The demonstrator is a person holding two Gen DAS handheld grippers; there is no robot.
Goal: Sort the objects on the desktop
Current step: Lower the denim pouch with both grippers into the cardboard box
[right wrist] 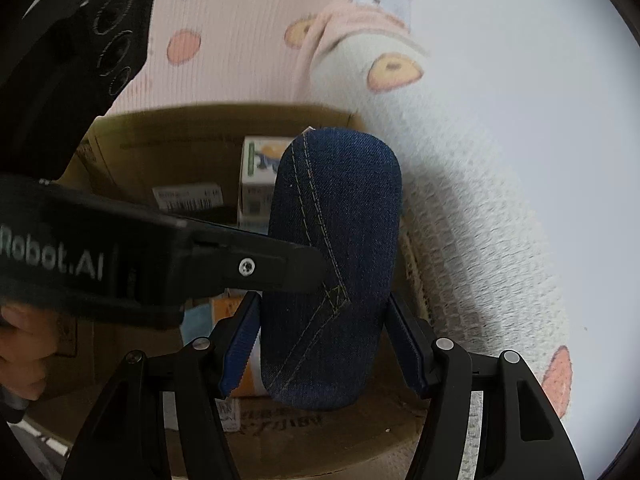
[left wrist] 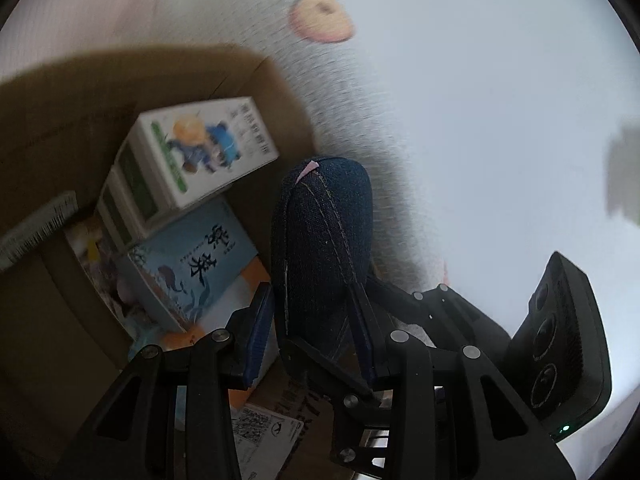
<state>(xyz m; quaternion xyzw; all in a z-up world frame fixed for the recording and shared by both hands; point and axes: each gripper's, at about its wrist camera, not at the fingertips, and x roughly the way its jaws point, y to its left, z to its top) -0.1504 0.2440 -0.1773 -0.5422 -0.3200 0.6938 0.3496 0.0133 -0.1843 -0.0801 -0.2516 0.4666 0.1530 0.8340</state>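
A dark blue denim case (right wrist: pixel 334 264) with tan stitching hangs over an open cardboard box (right wrist: pixel 180 140). My right gripper (right wrist: pixel 324 344) is shut on its lower part, pads on both sides. My left gripper (left wrist: pixel 314 328) is also closed on the denim case (left wrist: pixel 322 240); its arm reaches in from the left in the right wrist view and one finger (right wrist: pixel 296 268) presses the case's side. The box (left wrist: pixel 80 92) holds a white carton (left wrist: pixel 204 148) with a cartoon print and a light blue book (left wrist: pixel 196 268).
A pink and white patterned cloth (right wrist: pixel 248 48) with biscuit prints covers the surface behind and right of the box. A white knit fabric (right wrist: pixel 480 240) lies right of the box. The right gripper's camera housing (left wrist: pixel 560 340) shows at lower right in the left wrist view.
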